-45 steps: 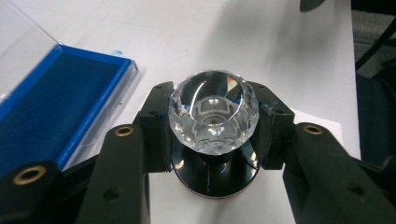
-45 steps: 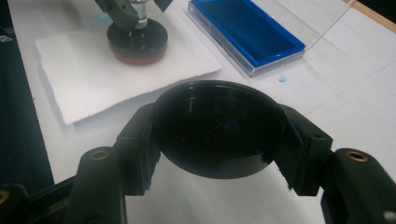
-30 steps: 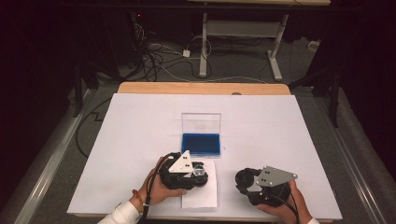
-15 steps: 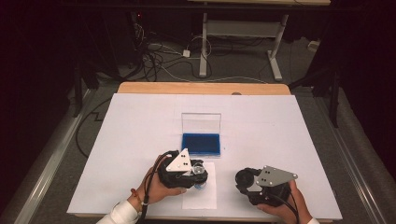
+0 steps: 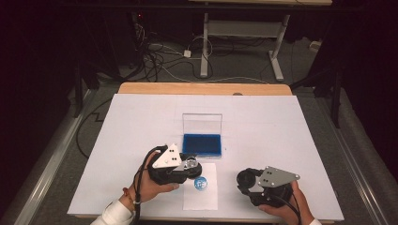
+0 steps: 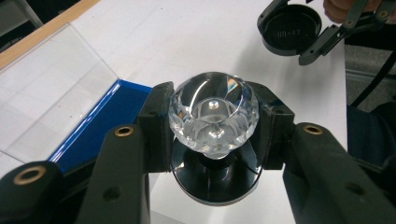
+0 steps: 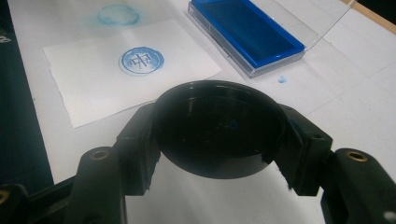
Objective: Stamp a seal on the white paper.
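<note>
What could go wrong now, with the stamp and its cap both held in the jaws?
1. The left gripper pinches the stamp by its smooth, rounded crystal knob; it might slip or twist.
2. The blue print on the paper may be wet; a low pass could smear it.
3. The ink pad lies open close by; a gripper might bump it.
</note>
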A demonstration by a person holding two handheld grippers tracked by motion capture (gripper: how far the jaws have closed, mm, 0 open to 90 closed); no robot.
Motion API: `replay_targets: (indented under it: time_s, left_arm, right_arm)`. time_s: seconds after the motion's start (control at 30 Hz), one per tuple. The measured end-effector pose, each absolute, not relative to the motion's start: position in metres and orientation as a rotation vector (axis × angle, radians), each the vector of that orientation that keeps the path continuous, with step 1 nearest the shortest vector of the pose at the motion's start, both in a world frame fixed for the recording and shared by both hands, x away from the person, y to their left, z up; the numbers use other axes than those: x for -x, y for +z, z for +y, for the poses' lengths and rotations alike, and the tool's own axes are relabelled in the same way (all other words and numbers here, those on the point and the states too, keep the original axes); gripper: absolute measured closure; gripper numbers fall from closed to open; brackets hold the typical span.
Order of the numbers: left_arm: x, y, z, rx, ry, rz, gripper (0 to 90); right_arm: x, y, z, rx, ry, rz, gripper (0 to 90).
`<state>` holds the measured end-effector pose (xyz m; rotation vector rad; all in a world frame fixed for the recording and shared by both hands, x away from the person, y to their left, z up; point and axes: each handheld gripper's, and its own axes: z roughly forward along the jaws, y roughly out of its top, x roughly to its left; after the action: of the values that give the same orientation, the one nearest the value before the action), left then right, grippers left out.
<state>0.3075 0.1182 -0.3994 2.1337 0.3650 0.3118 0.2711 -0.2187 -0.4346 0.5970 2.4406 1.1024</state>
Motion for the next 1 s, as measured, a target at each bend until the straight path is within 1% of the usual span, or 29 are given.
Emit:
replay_targets:
  time_s: [0.4,1.0]
  left_arm:
    - [-0.308,-0.392,0.141,-2.091,0.353,0.415,54.4]
    - [-0.306,-0.385,0.156,-2.067,0.380,0.434,54.4]
  right_arm:
    - [-0.275,-0.434,-0.220,-0.608,1.101,2.436,38.7]
    - [-0.275,-0.436,-0.217,-0.598,1.100,2.448,38.6]
